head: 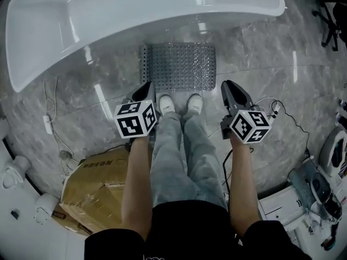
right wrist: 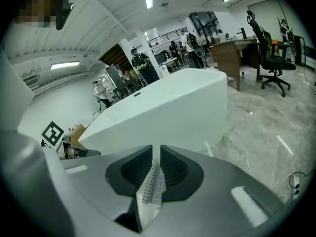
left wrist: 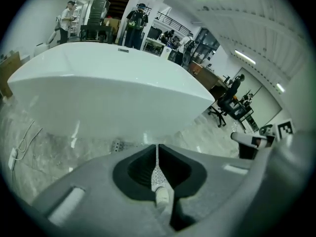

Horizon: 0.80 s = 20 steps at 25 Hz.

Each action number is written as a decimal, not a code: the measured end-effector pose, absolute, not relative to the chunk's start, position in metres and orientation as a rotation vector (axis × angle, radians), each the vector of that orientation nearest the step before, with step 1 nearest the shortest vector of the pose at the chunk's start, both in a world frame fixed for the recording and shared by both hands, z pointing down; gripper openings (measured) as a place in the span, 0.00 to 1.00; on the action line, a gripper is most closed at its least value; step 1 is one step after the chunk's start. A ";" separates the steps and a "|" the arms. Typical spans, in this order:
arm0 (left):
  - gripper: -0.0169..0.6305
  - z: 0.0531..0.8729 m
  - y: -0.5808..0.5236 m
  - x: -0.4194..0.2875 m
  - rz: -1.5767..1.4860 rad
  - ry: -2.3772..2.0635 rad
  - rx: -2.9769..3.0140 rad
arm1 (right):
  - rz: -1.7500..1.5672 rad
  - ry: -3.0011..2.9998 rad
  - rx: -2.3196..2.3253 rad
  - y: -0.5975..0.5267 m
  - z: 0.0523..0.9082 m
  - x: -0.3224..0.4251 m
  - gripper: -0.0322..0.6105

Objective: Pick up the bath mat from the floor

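Head view: bath mat point(head: 179, 65) is laid beside bathtub point(head: 135, 32); left gripper point(head: 148, 87) fingers are pressed together, right gripper point(head: 227, 85) fingers slightly parted.

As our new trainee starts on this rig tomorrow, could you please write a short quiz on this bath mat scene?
1. True or false: the bath mat hangs from a gripper.
2. Fill in: the mat lies between the person's shoes and the ___.
3. How do the jaws of the left gripper stand?
Key: 1 false, it lies flat on the floor; 2 bathtub; 3 together.
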<state>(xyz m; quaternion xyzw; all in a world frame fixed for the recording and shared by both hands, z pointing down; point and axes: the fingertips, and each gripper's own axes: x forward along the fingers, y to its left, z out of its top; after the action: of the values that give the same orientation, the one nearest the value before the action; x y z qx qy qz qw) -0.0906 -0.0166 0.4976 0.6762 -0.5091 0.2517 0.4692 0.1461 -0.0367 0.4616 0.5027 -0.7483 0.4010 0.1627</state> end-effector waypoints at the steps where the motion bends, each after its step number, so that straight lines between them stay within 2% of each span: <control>1: 0.06 0.510 -0.015 -0.093 0.633 -1.240 1.649 | 1.158 -2.127 1.422 -0.036 0.475 0.145 0.15; 4: 0.14 0.551 -0.017 -0.097 0.647 -1.201 1.617 | 1.194 -2.123 1.382 -0.038 0.513 0.142 0.22; 6: 0.23 0.578 -0.015 -0.095 0.648 -1.156 1.589 | 1.240 -2.111 1.366 -0.035 0.540 0.143 0.24; 9: 0.30 0.616 -0.008 -0.094 0.676 -1.124 1.553 | 1.278 -2.083 1.342 -0.029 0.578 0.149 0.29; 12: 0.35 0.655 -0.005 -0.096 0.714 -1.121 1.535 | 1.281 -2.055 1.314 -0.029 0.619 0.154 0.32; 17: 0.36 0.710 0.014 -0.108 0.730 -1.183 1.424 | 1.317 -2.000 1.289 -0.009 0.671 0.160 0.40; 20: 0.41 0.743 0.012 -0.112 0.788 -1.166 1.430 | 1.346 -1.981 1.291 -0.005 0.706 0.159 0.44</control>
<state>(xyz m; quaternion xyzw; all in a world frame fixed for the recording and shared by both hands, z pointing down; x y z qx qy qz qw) -0.1122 0.0115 0.7433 0.6009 -0.4901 0.3312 0.5377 0.1588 -0.0055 0.7056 0.4641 -0.7121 0.4836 0.2087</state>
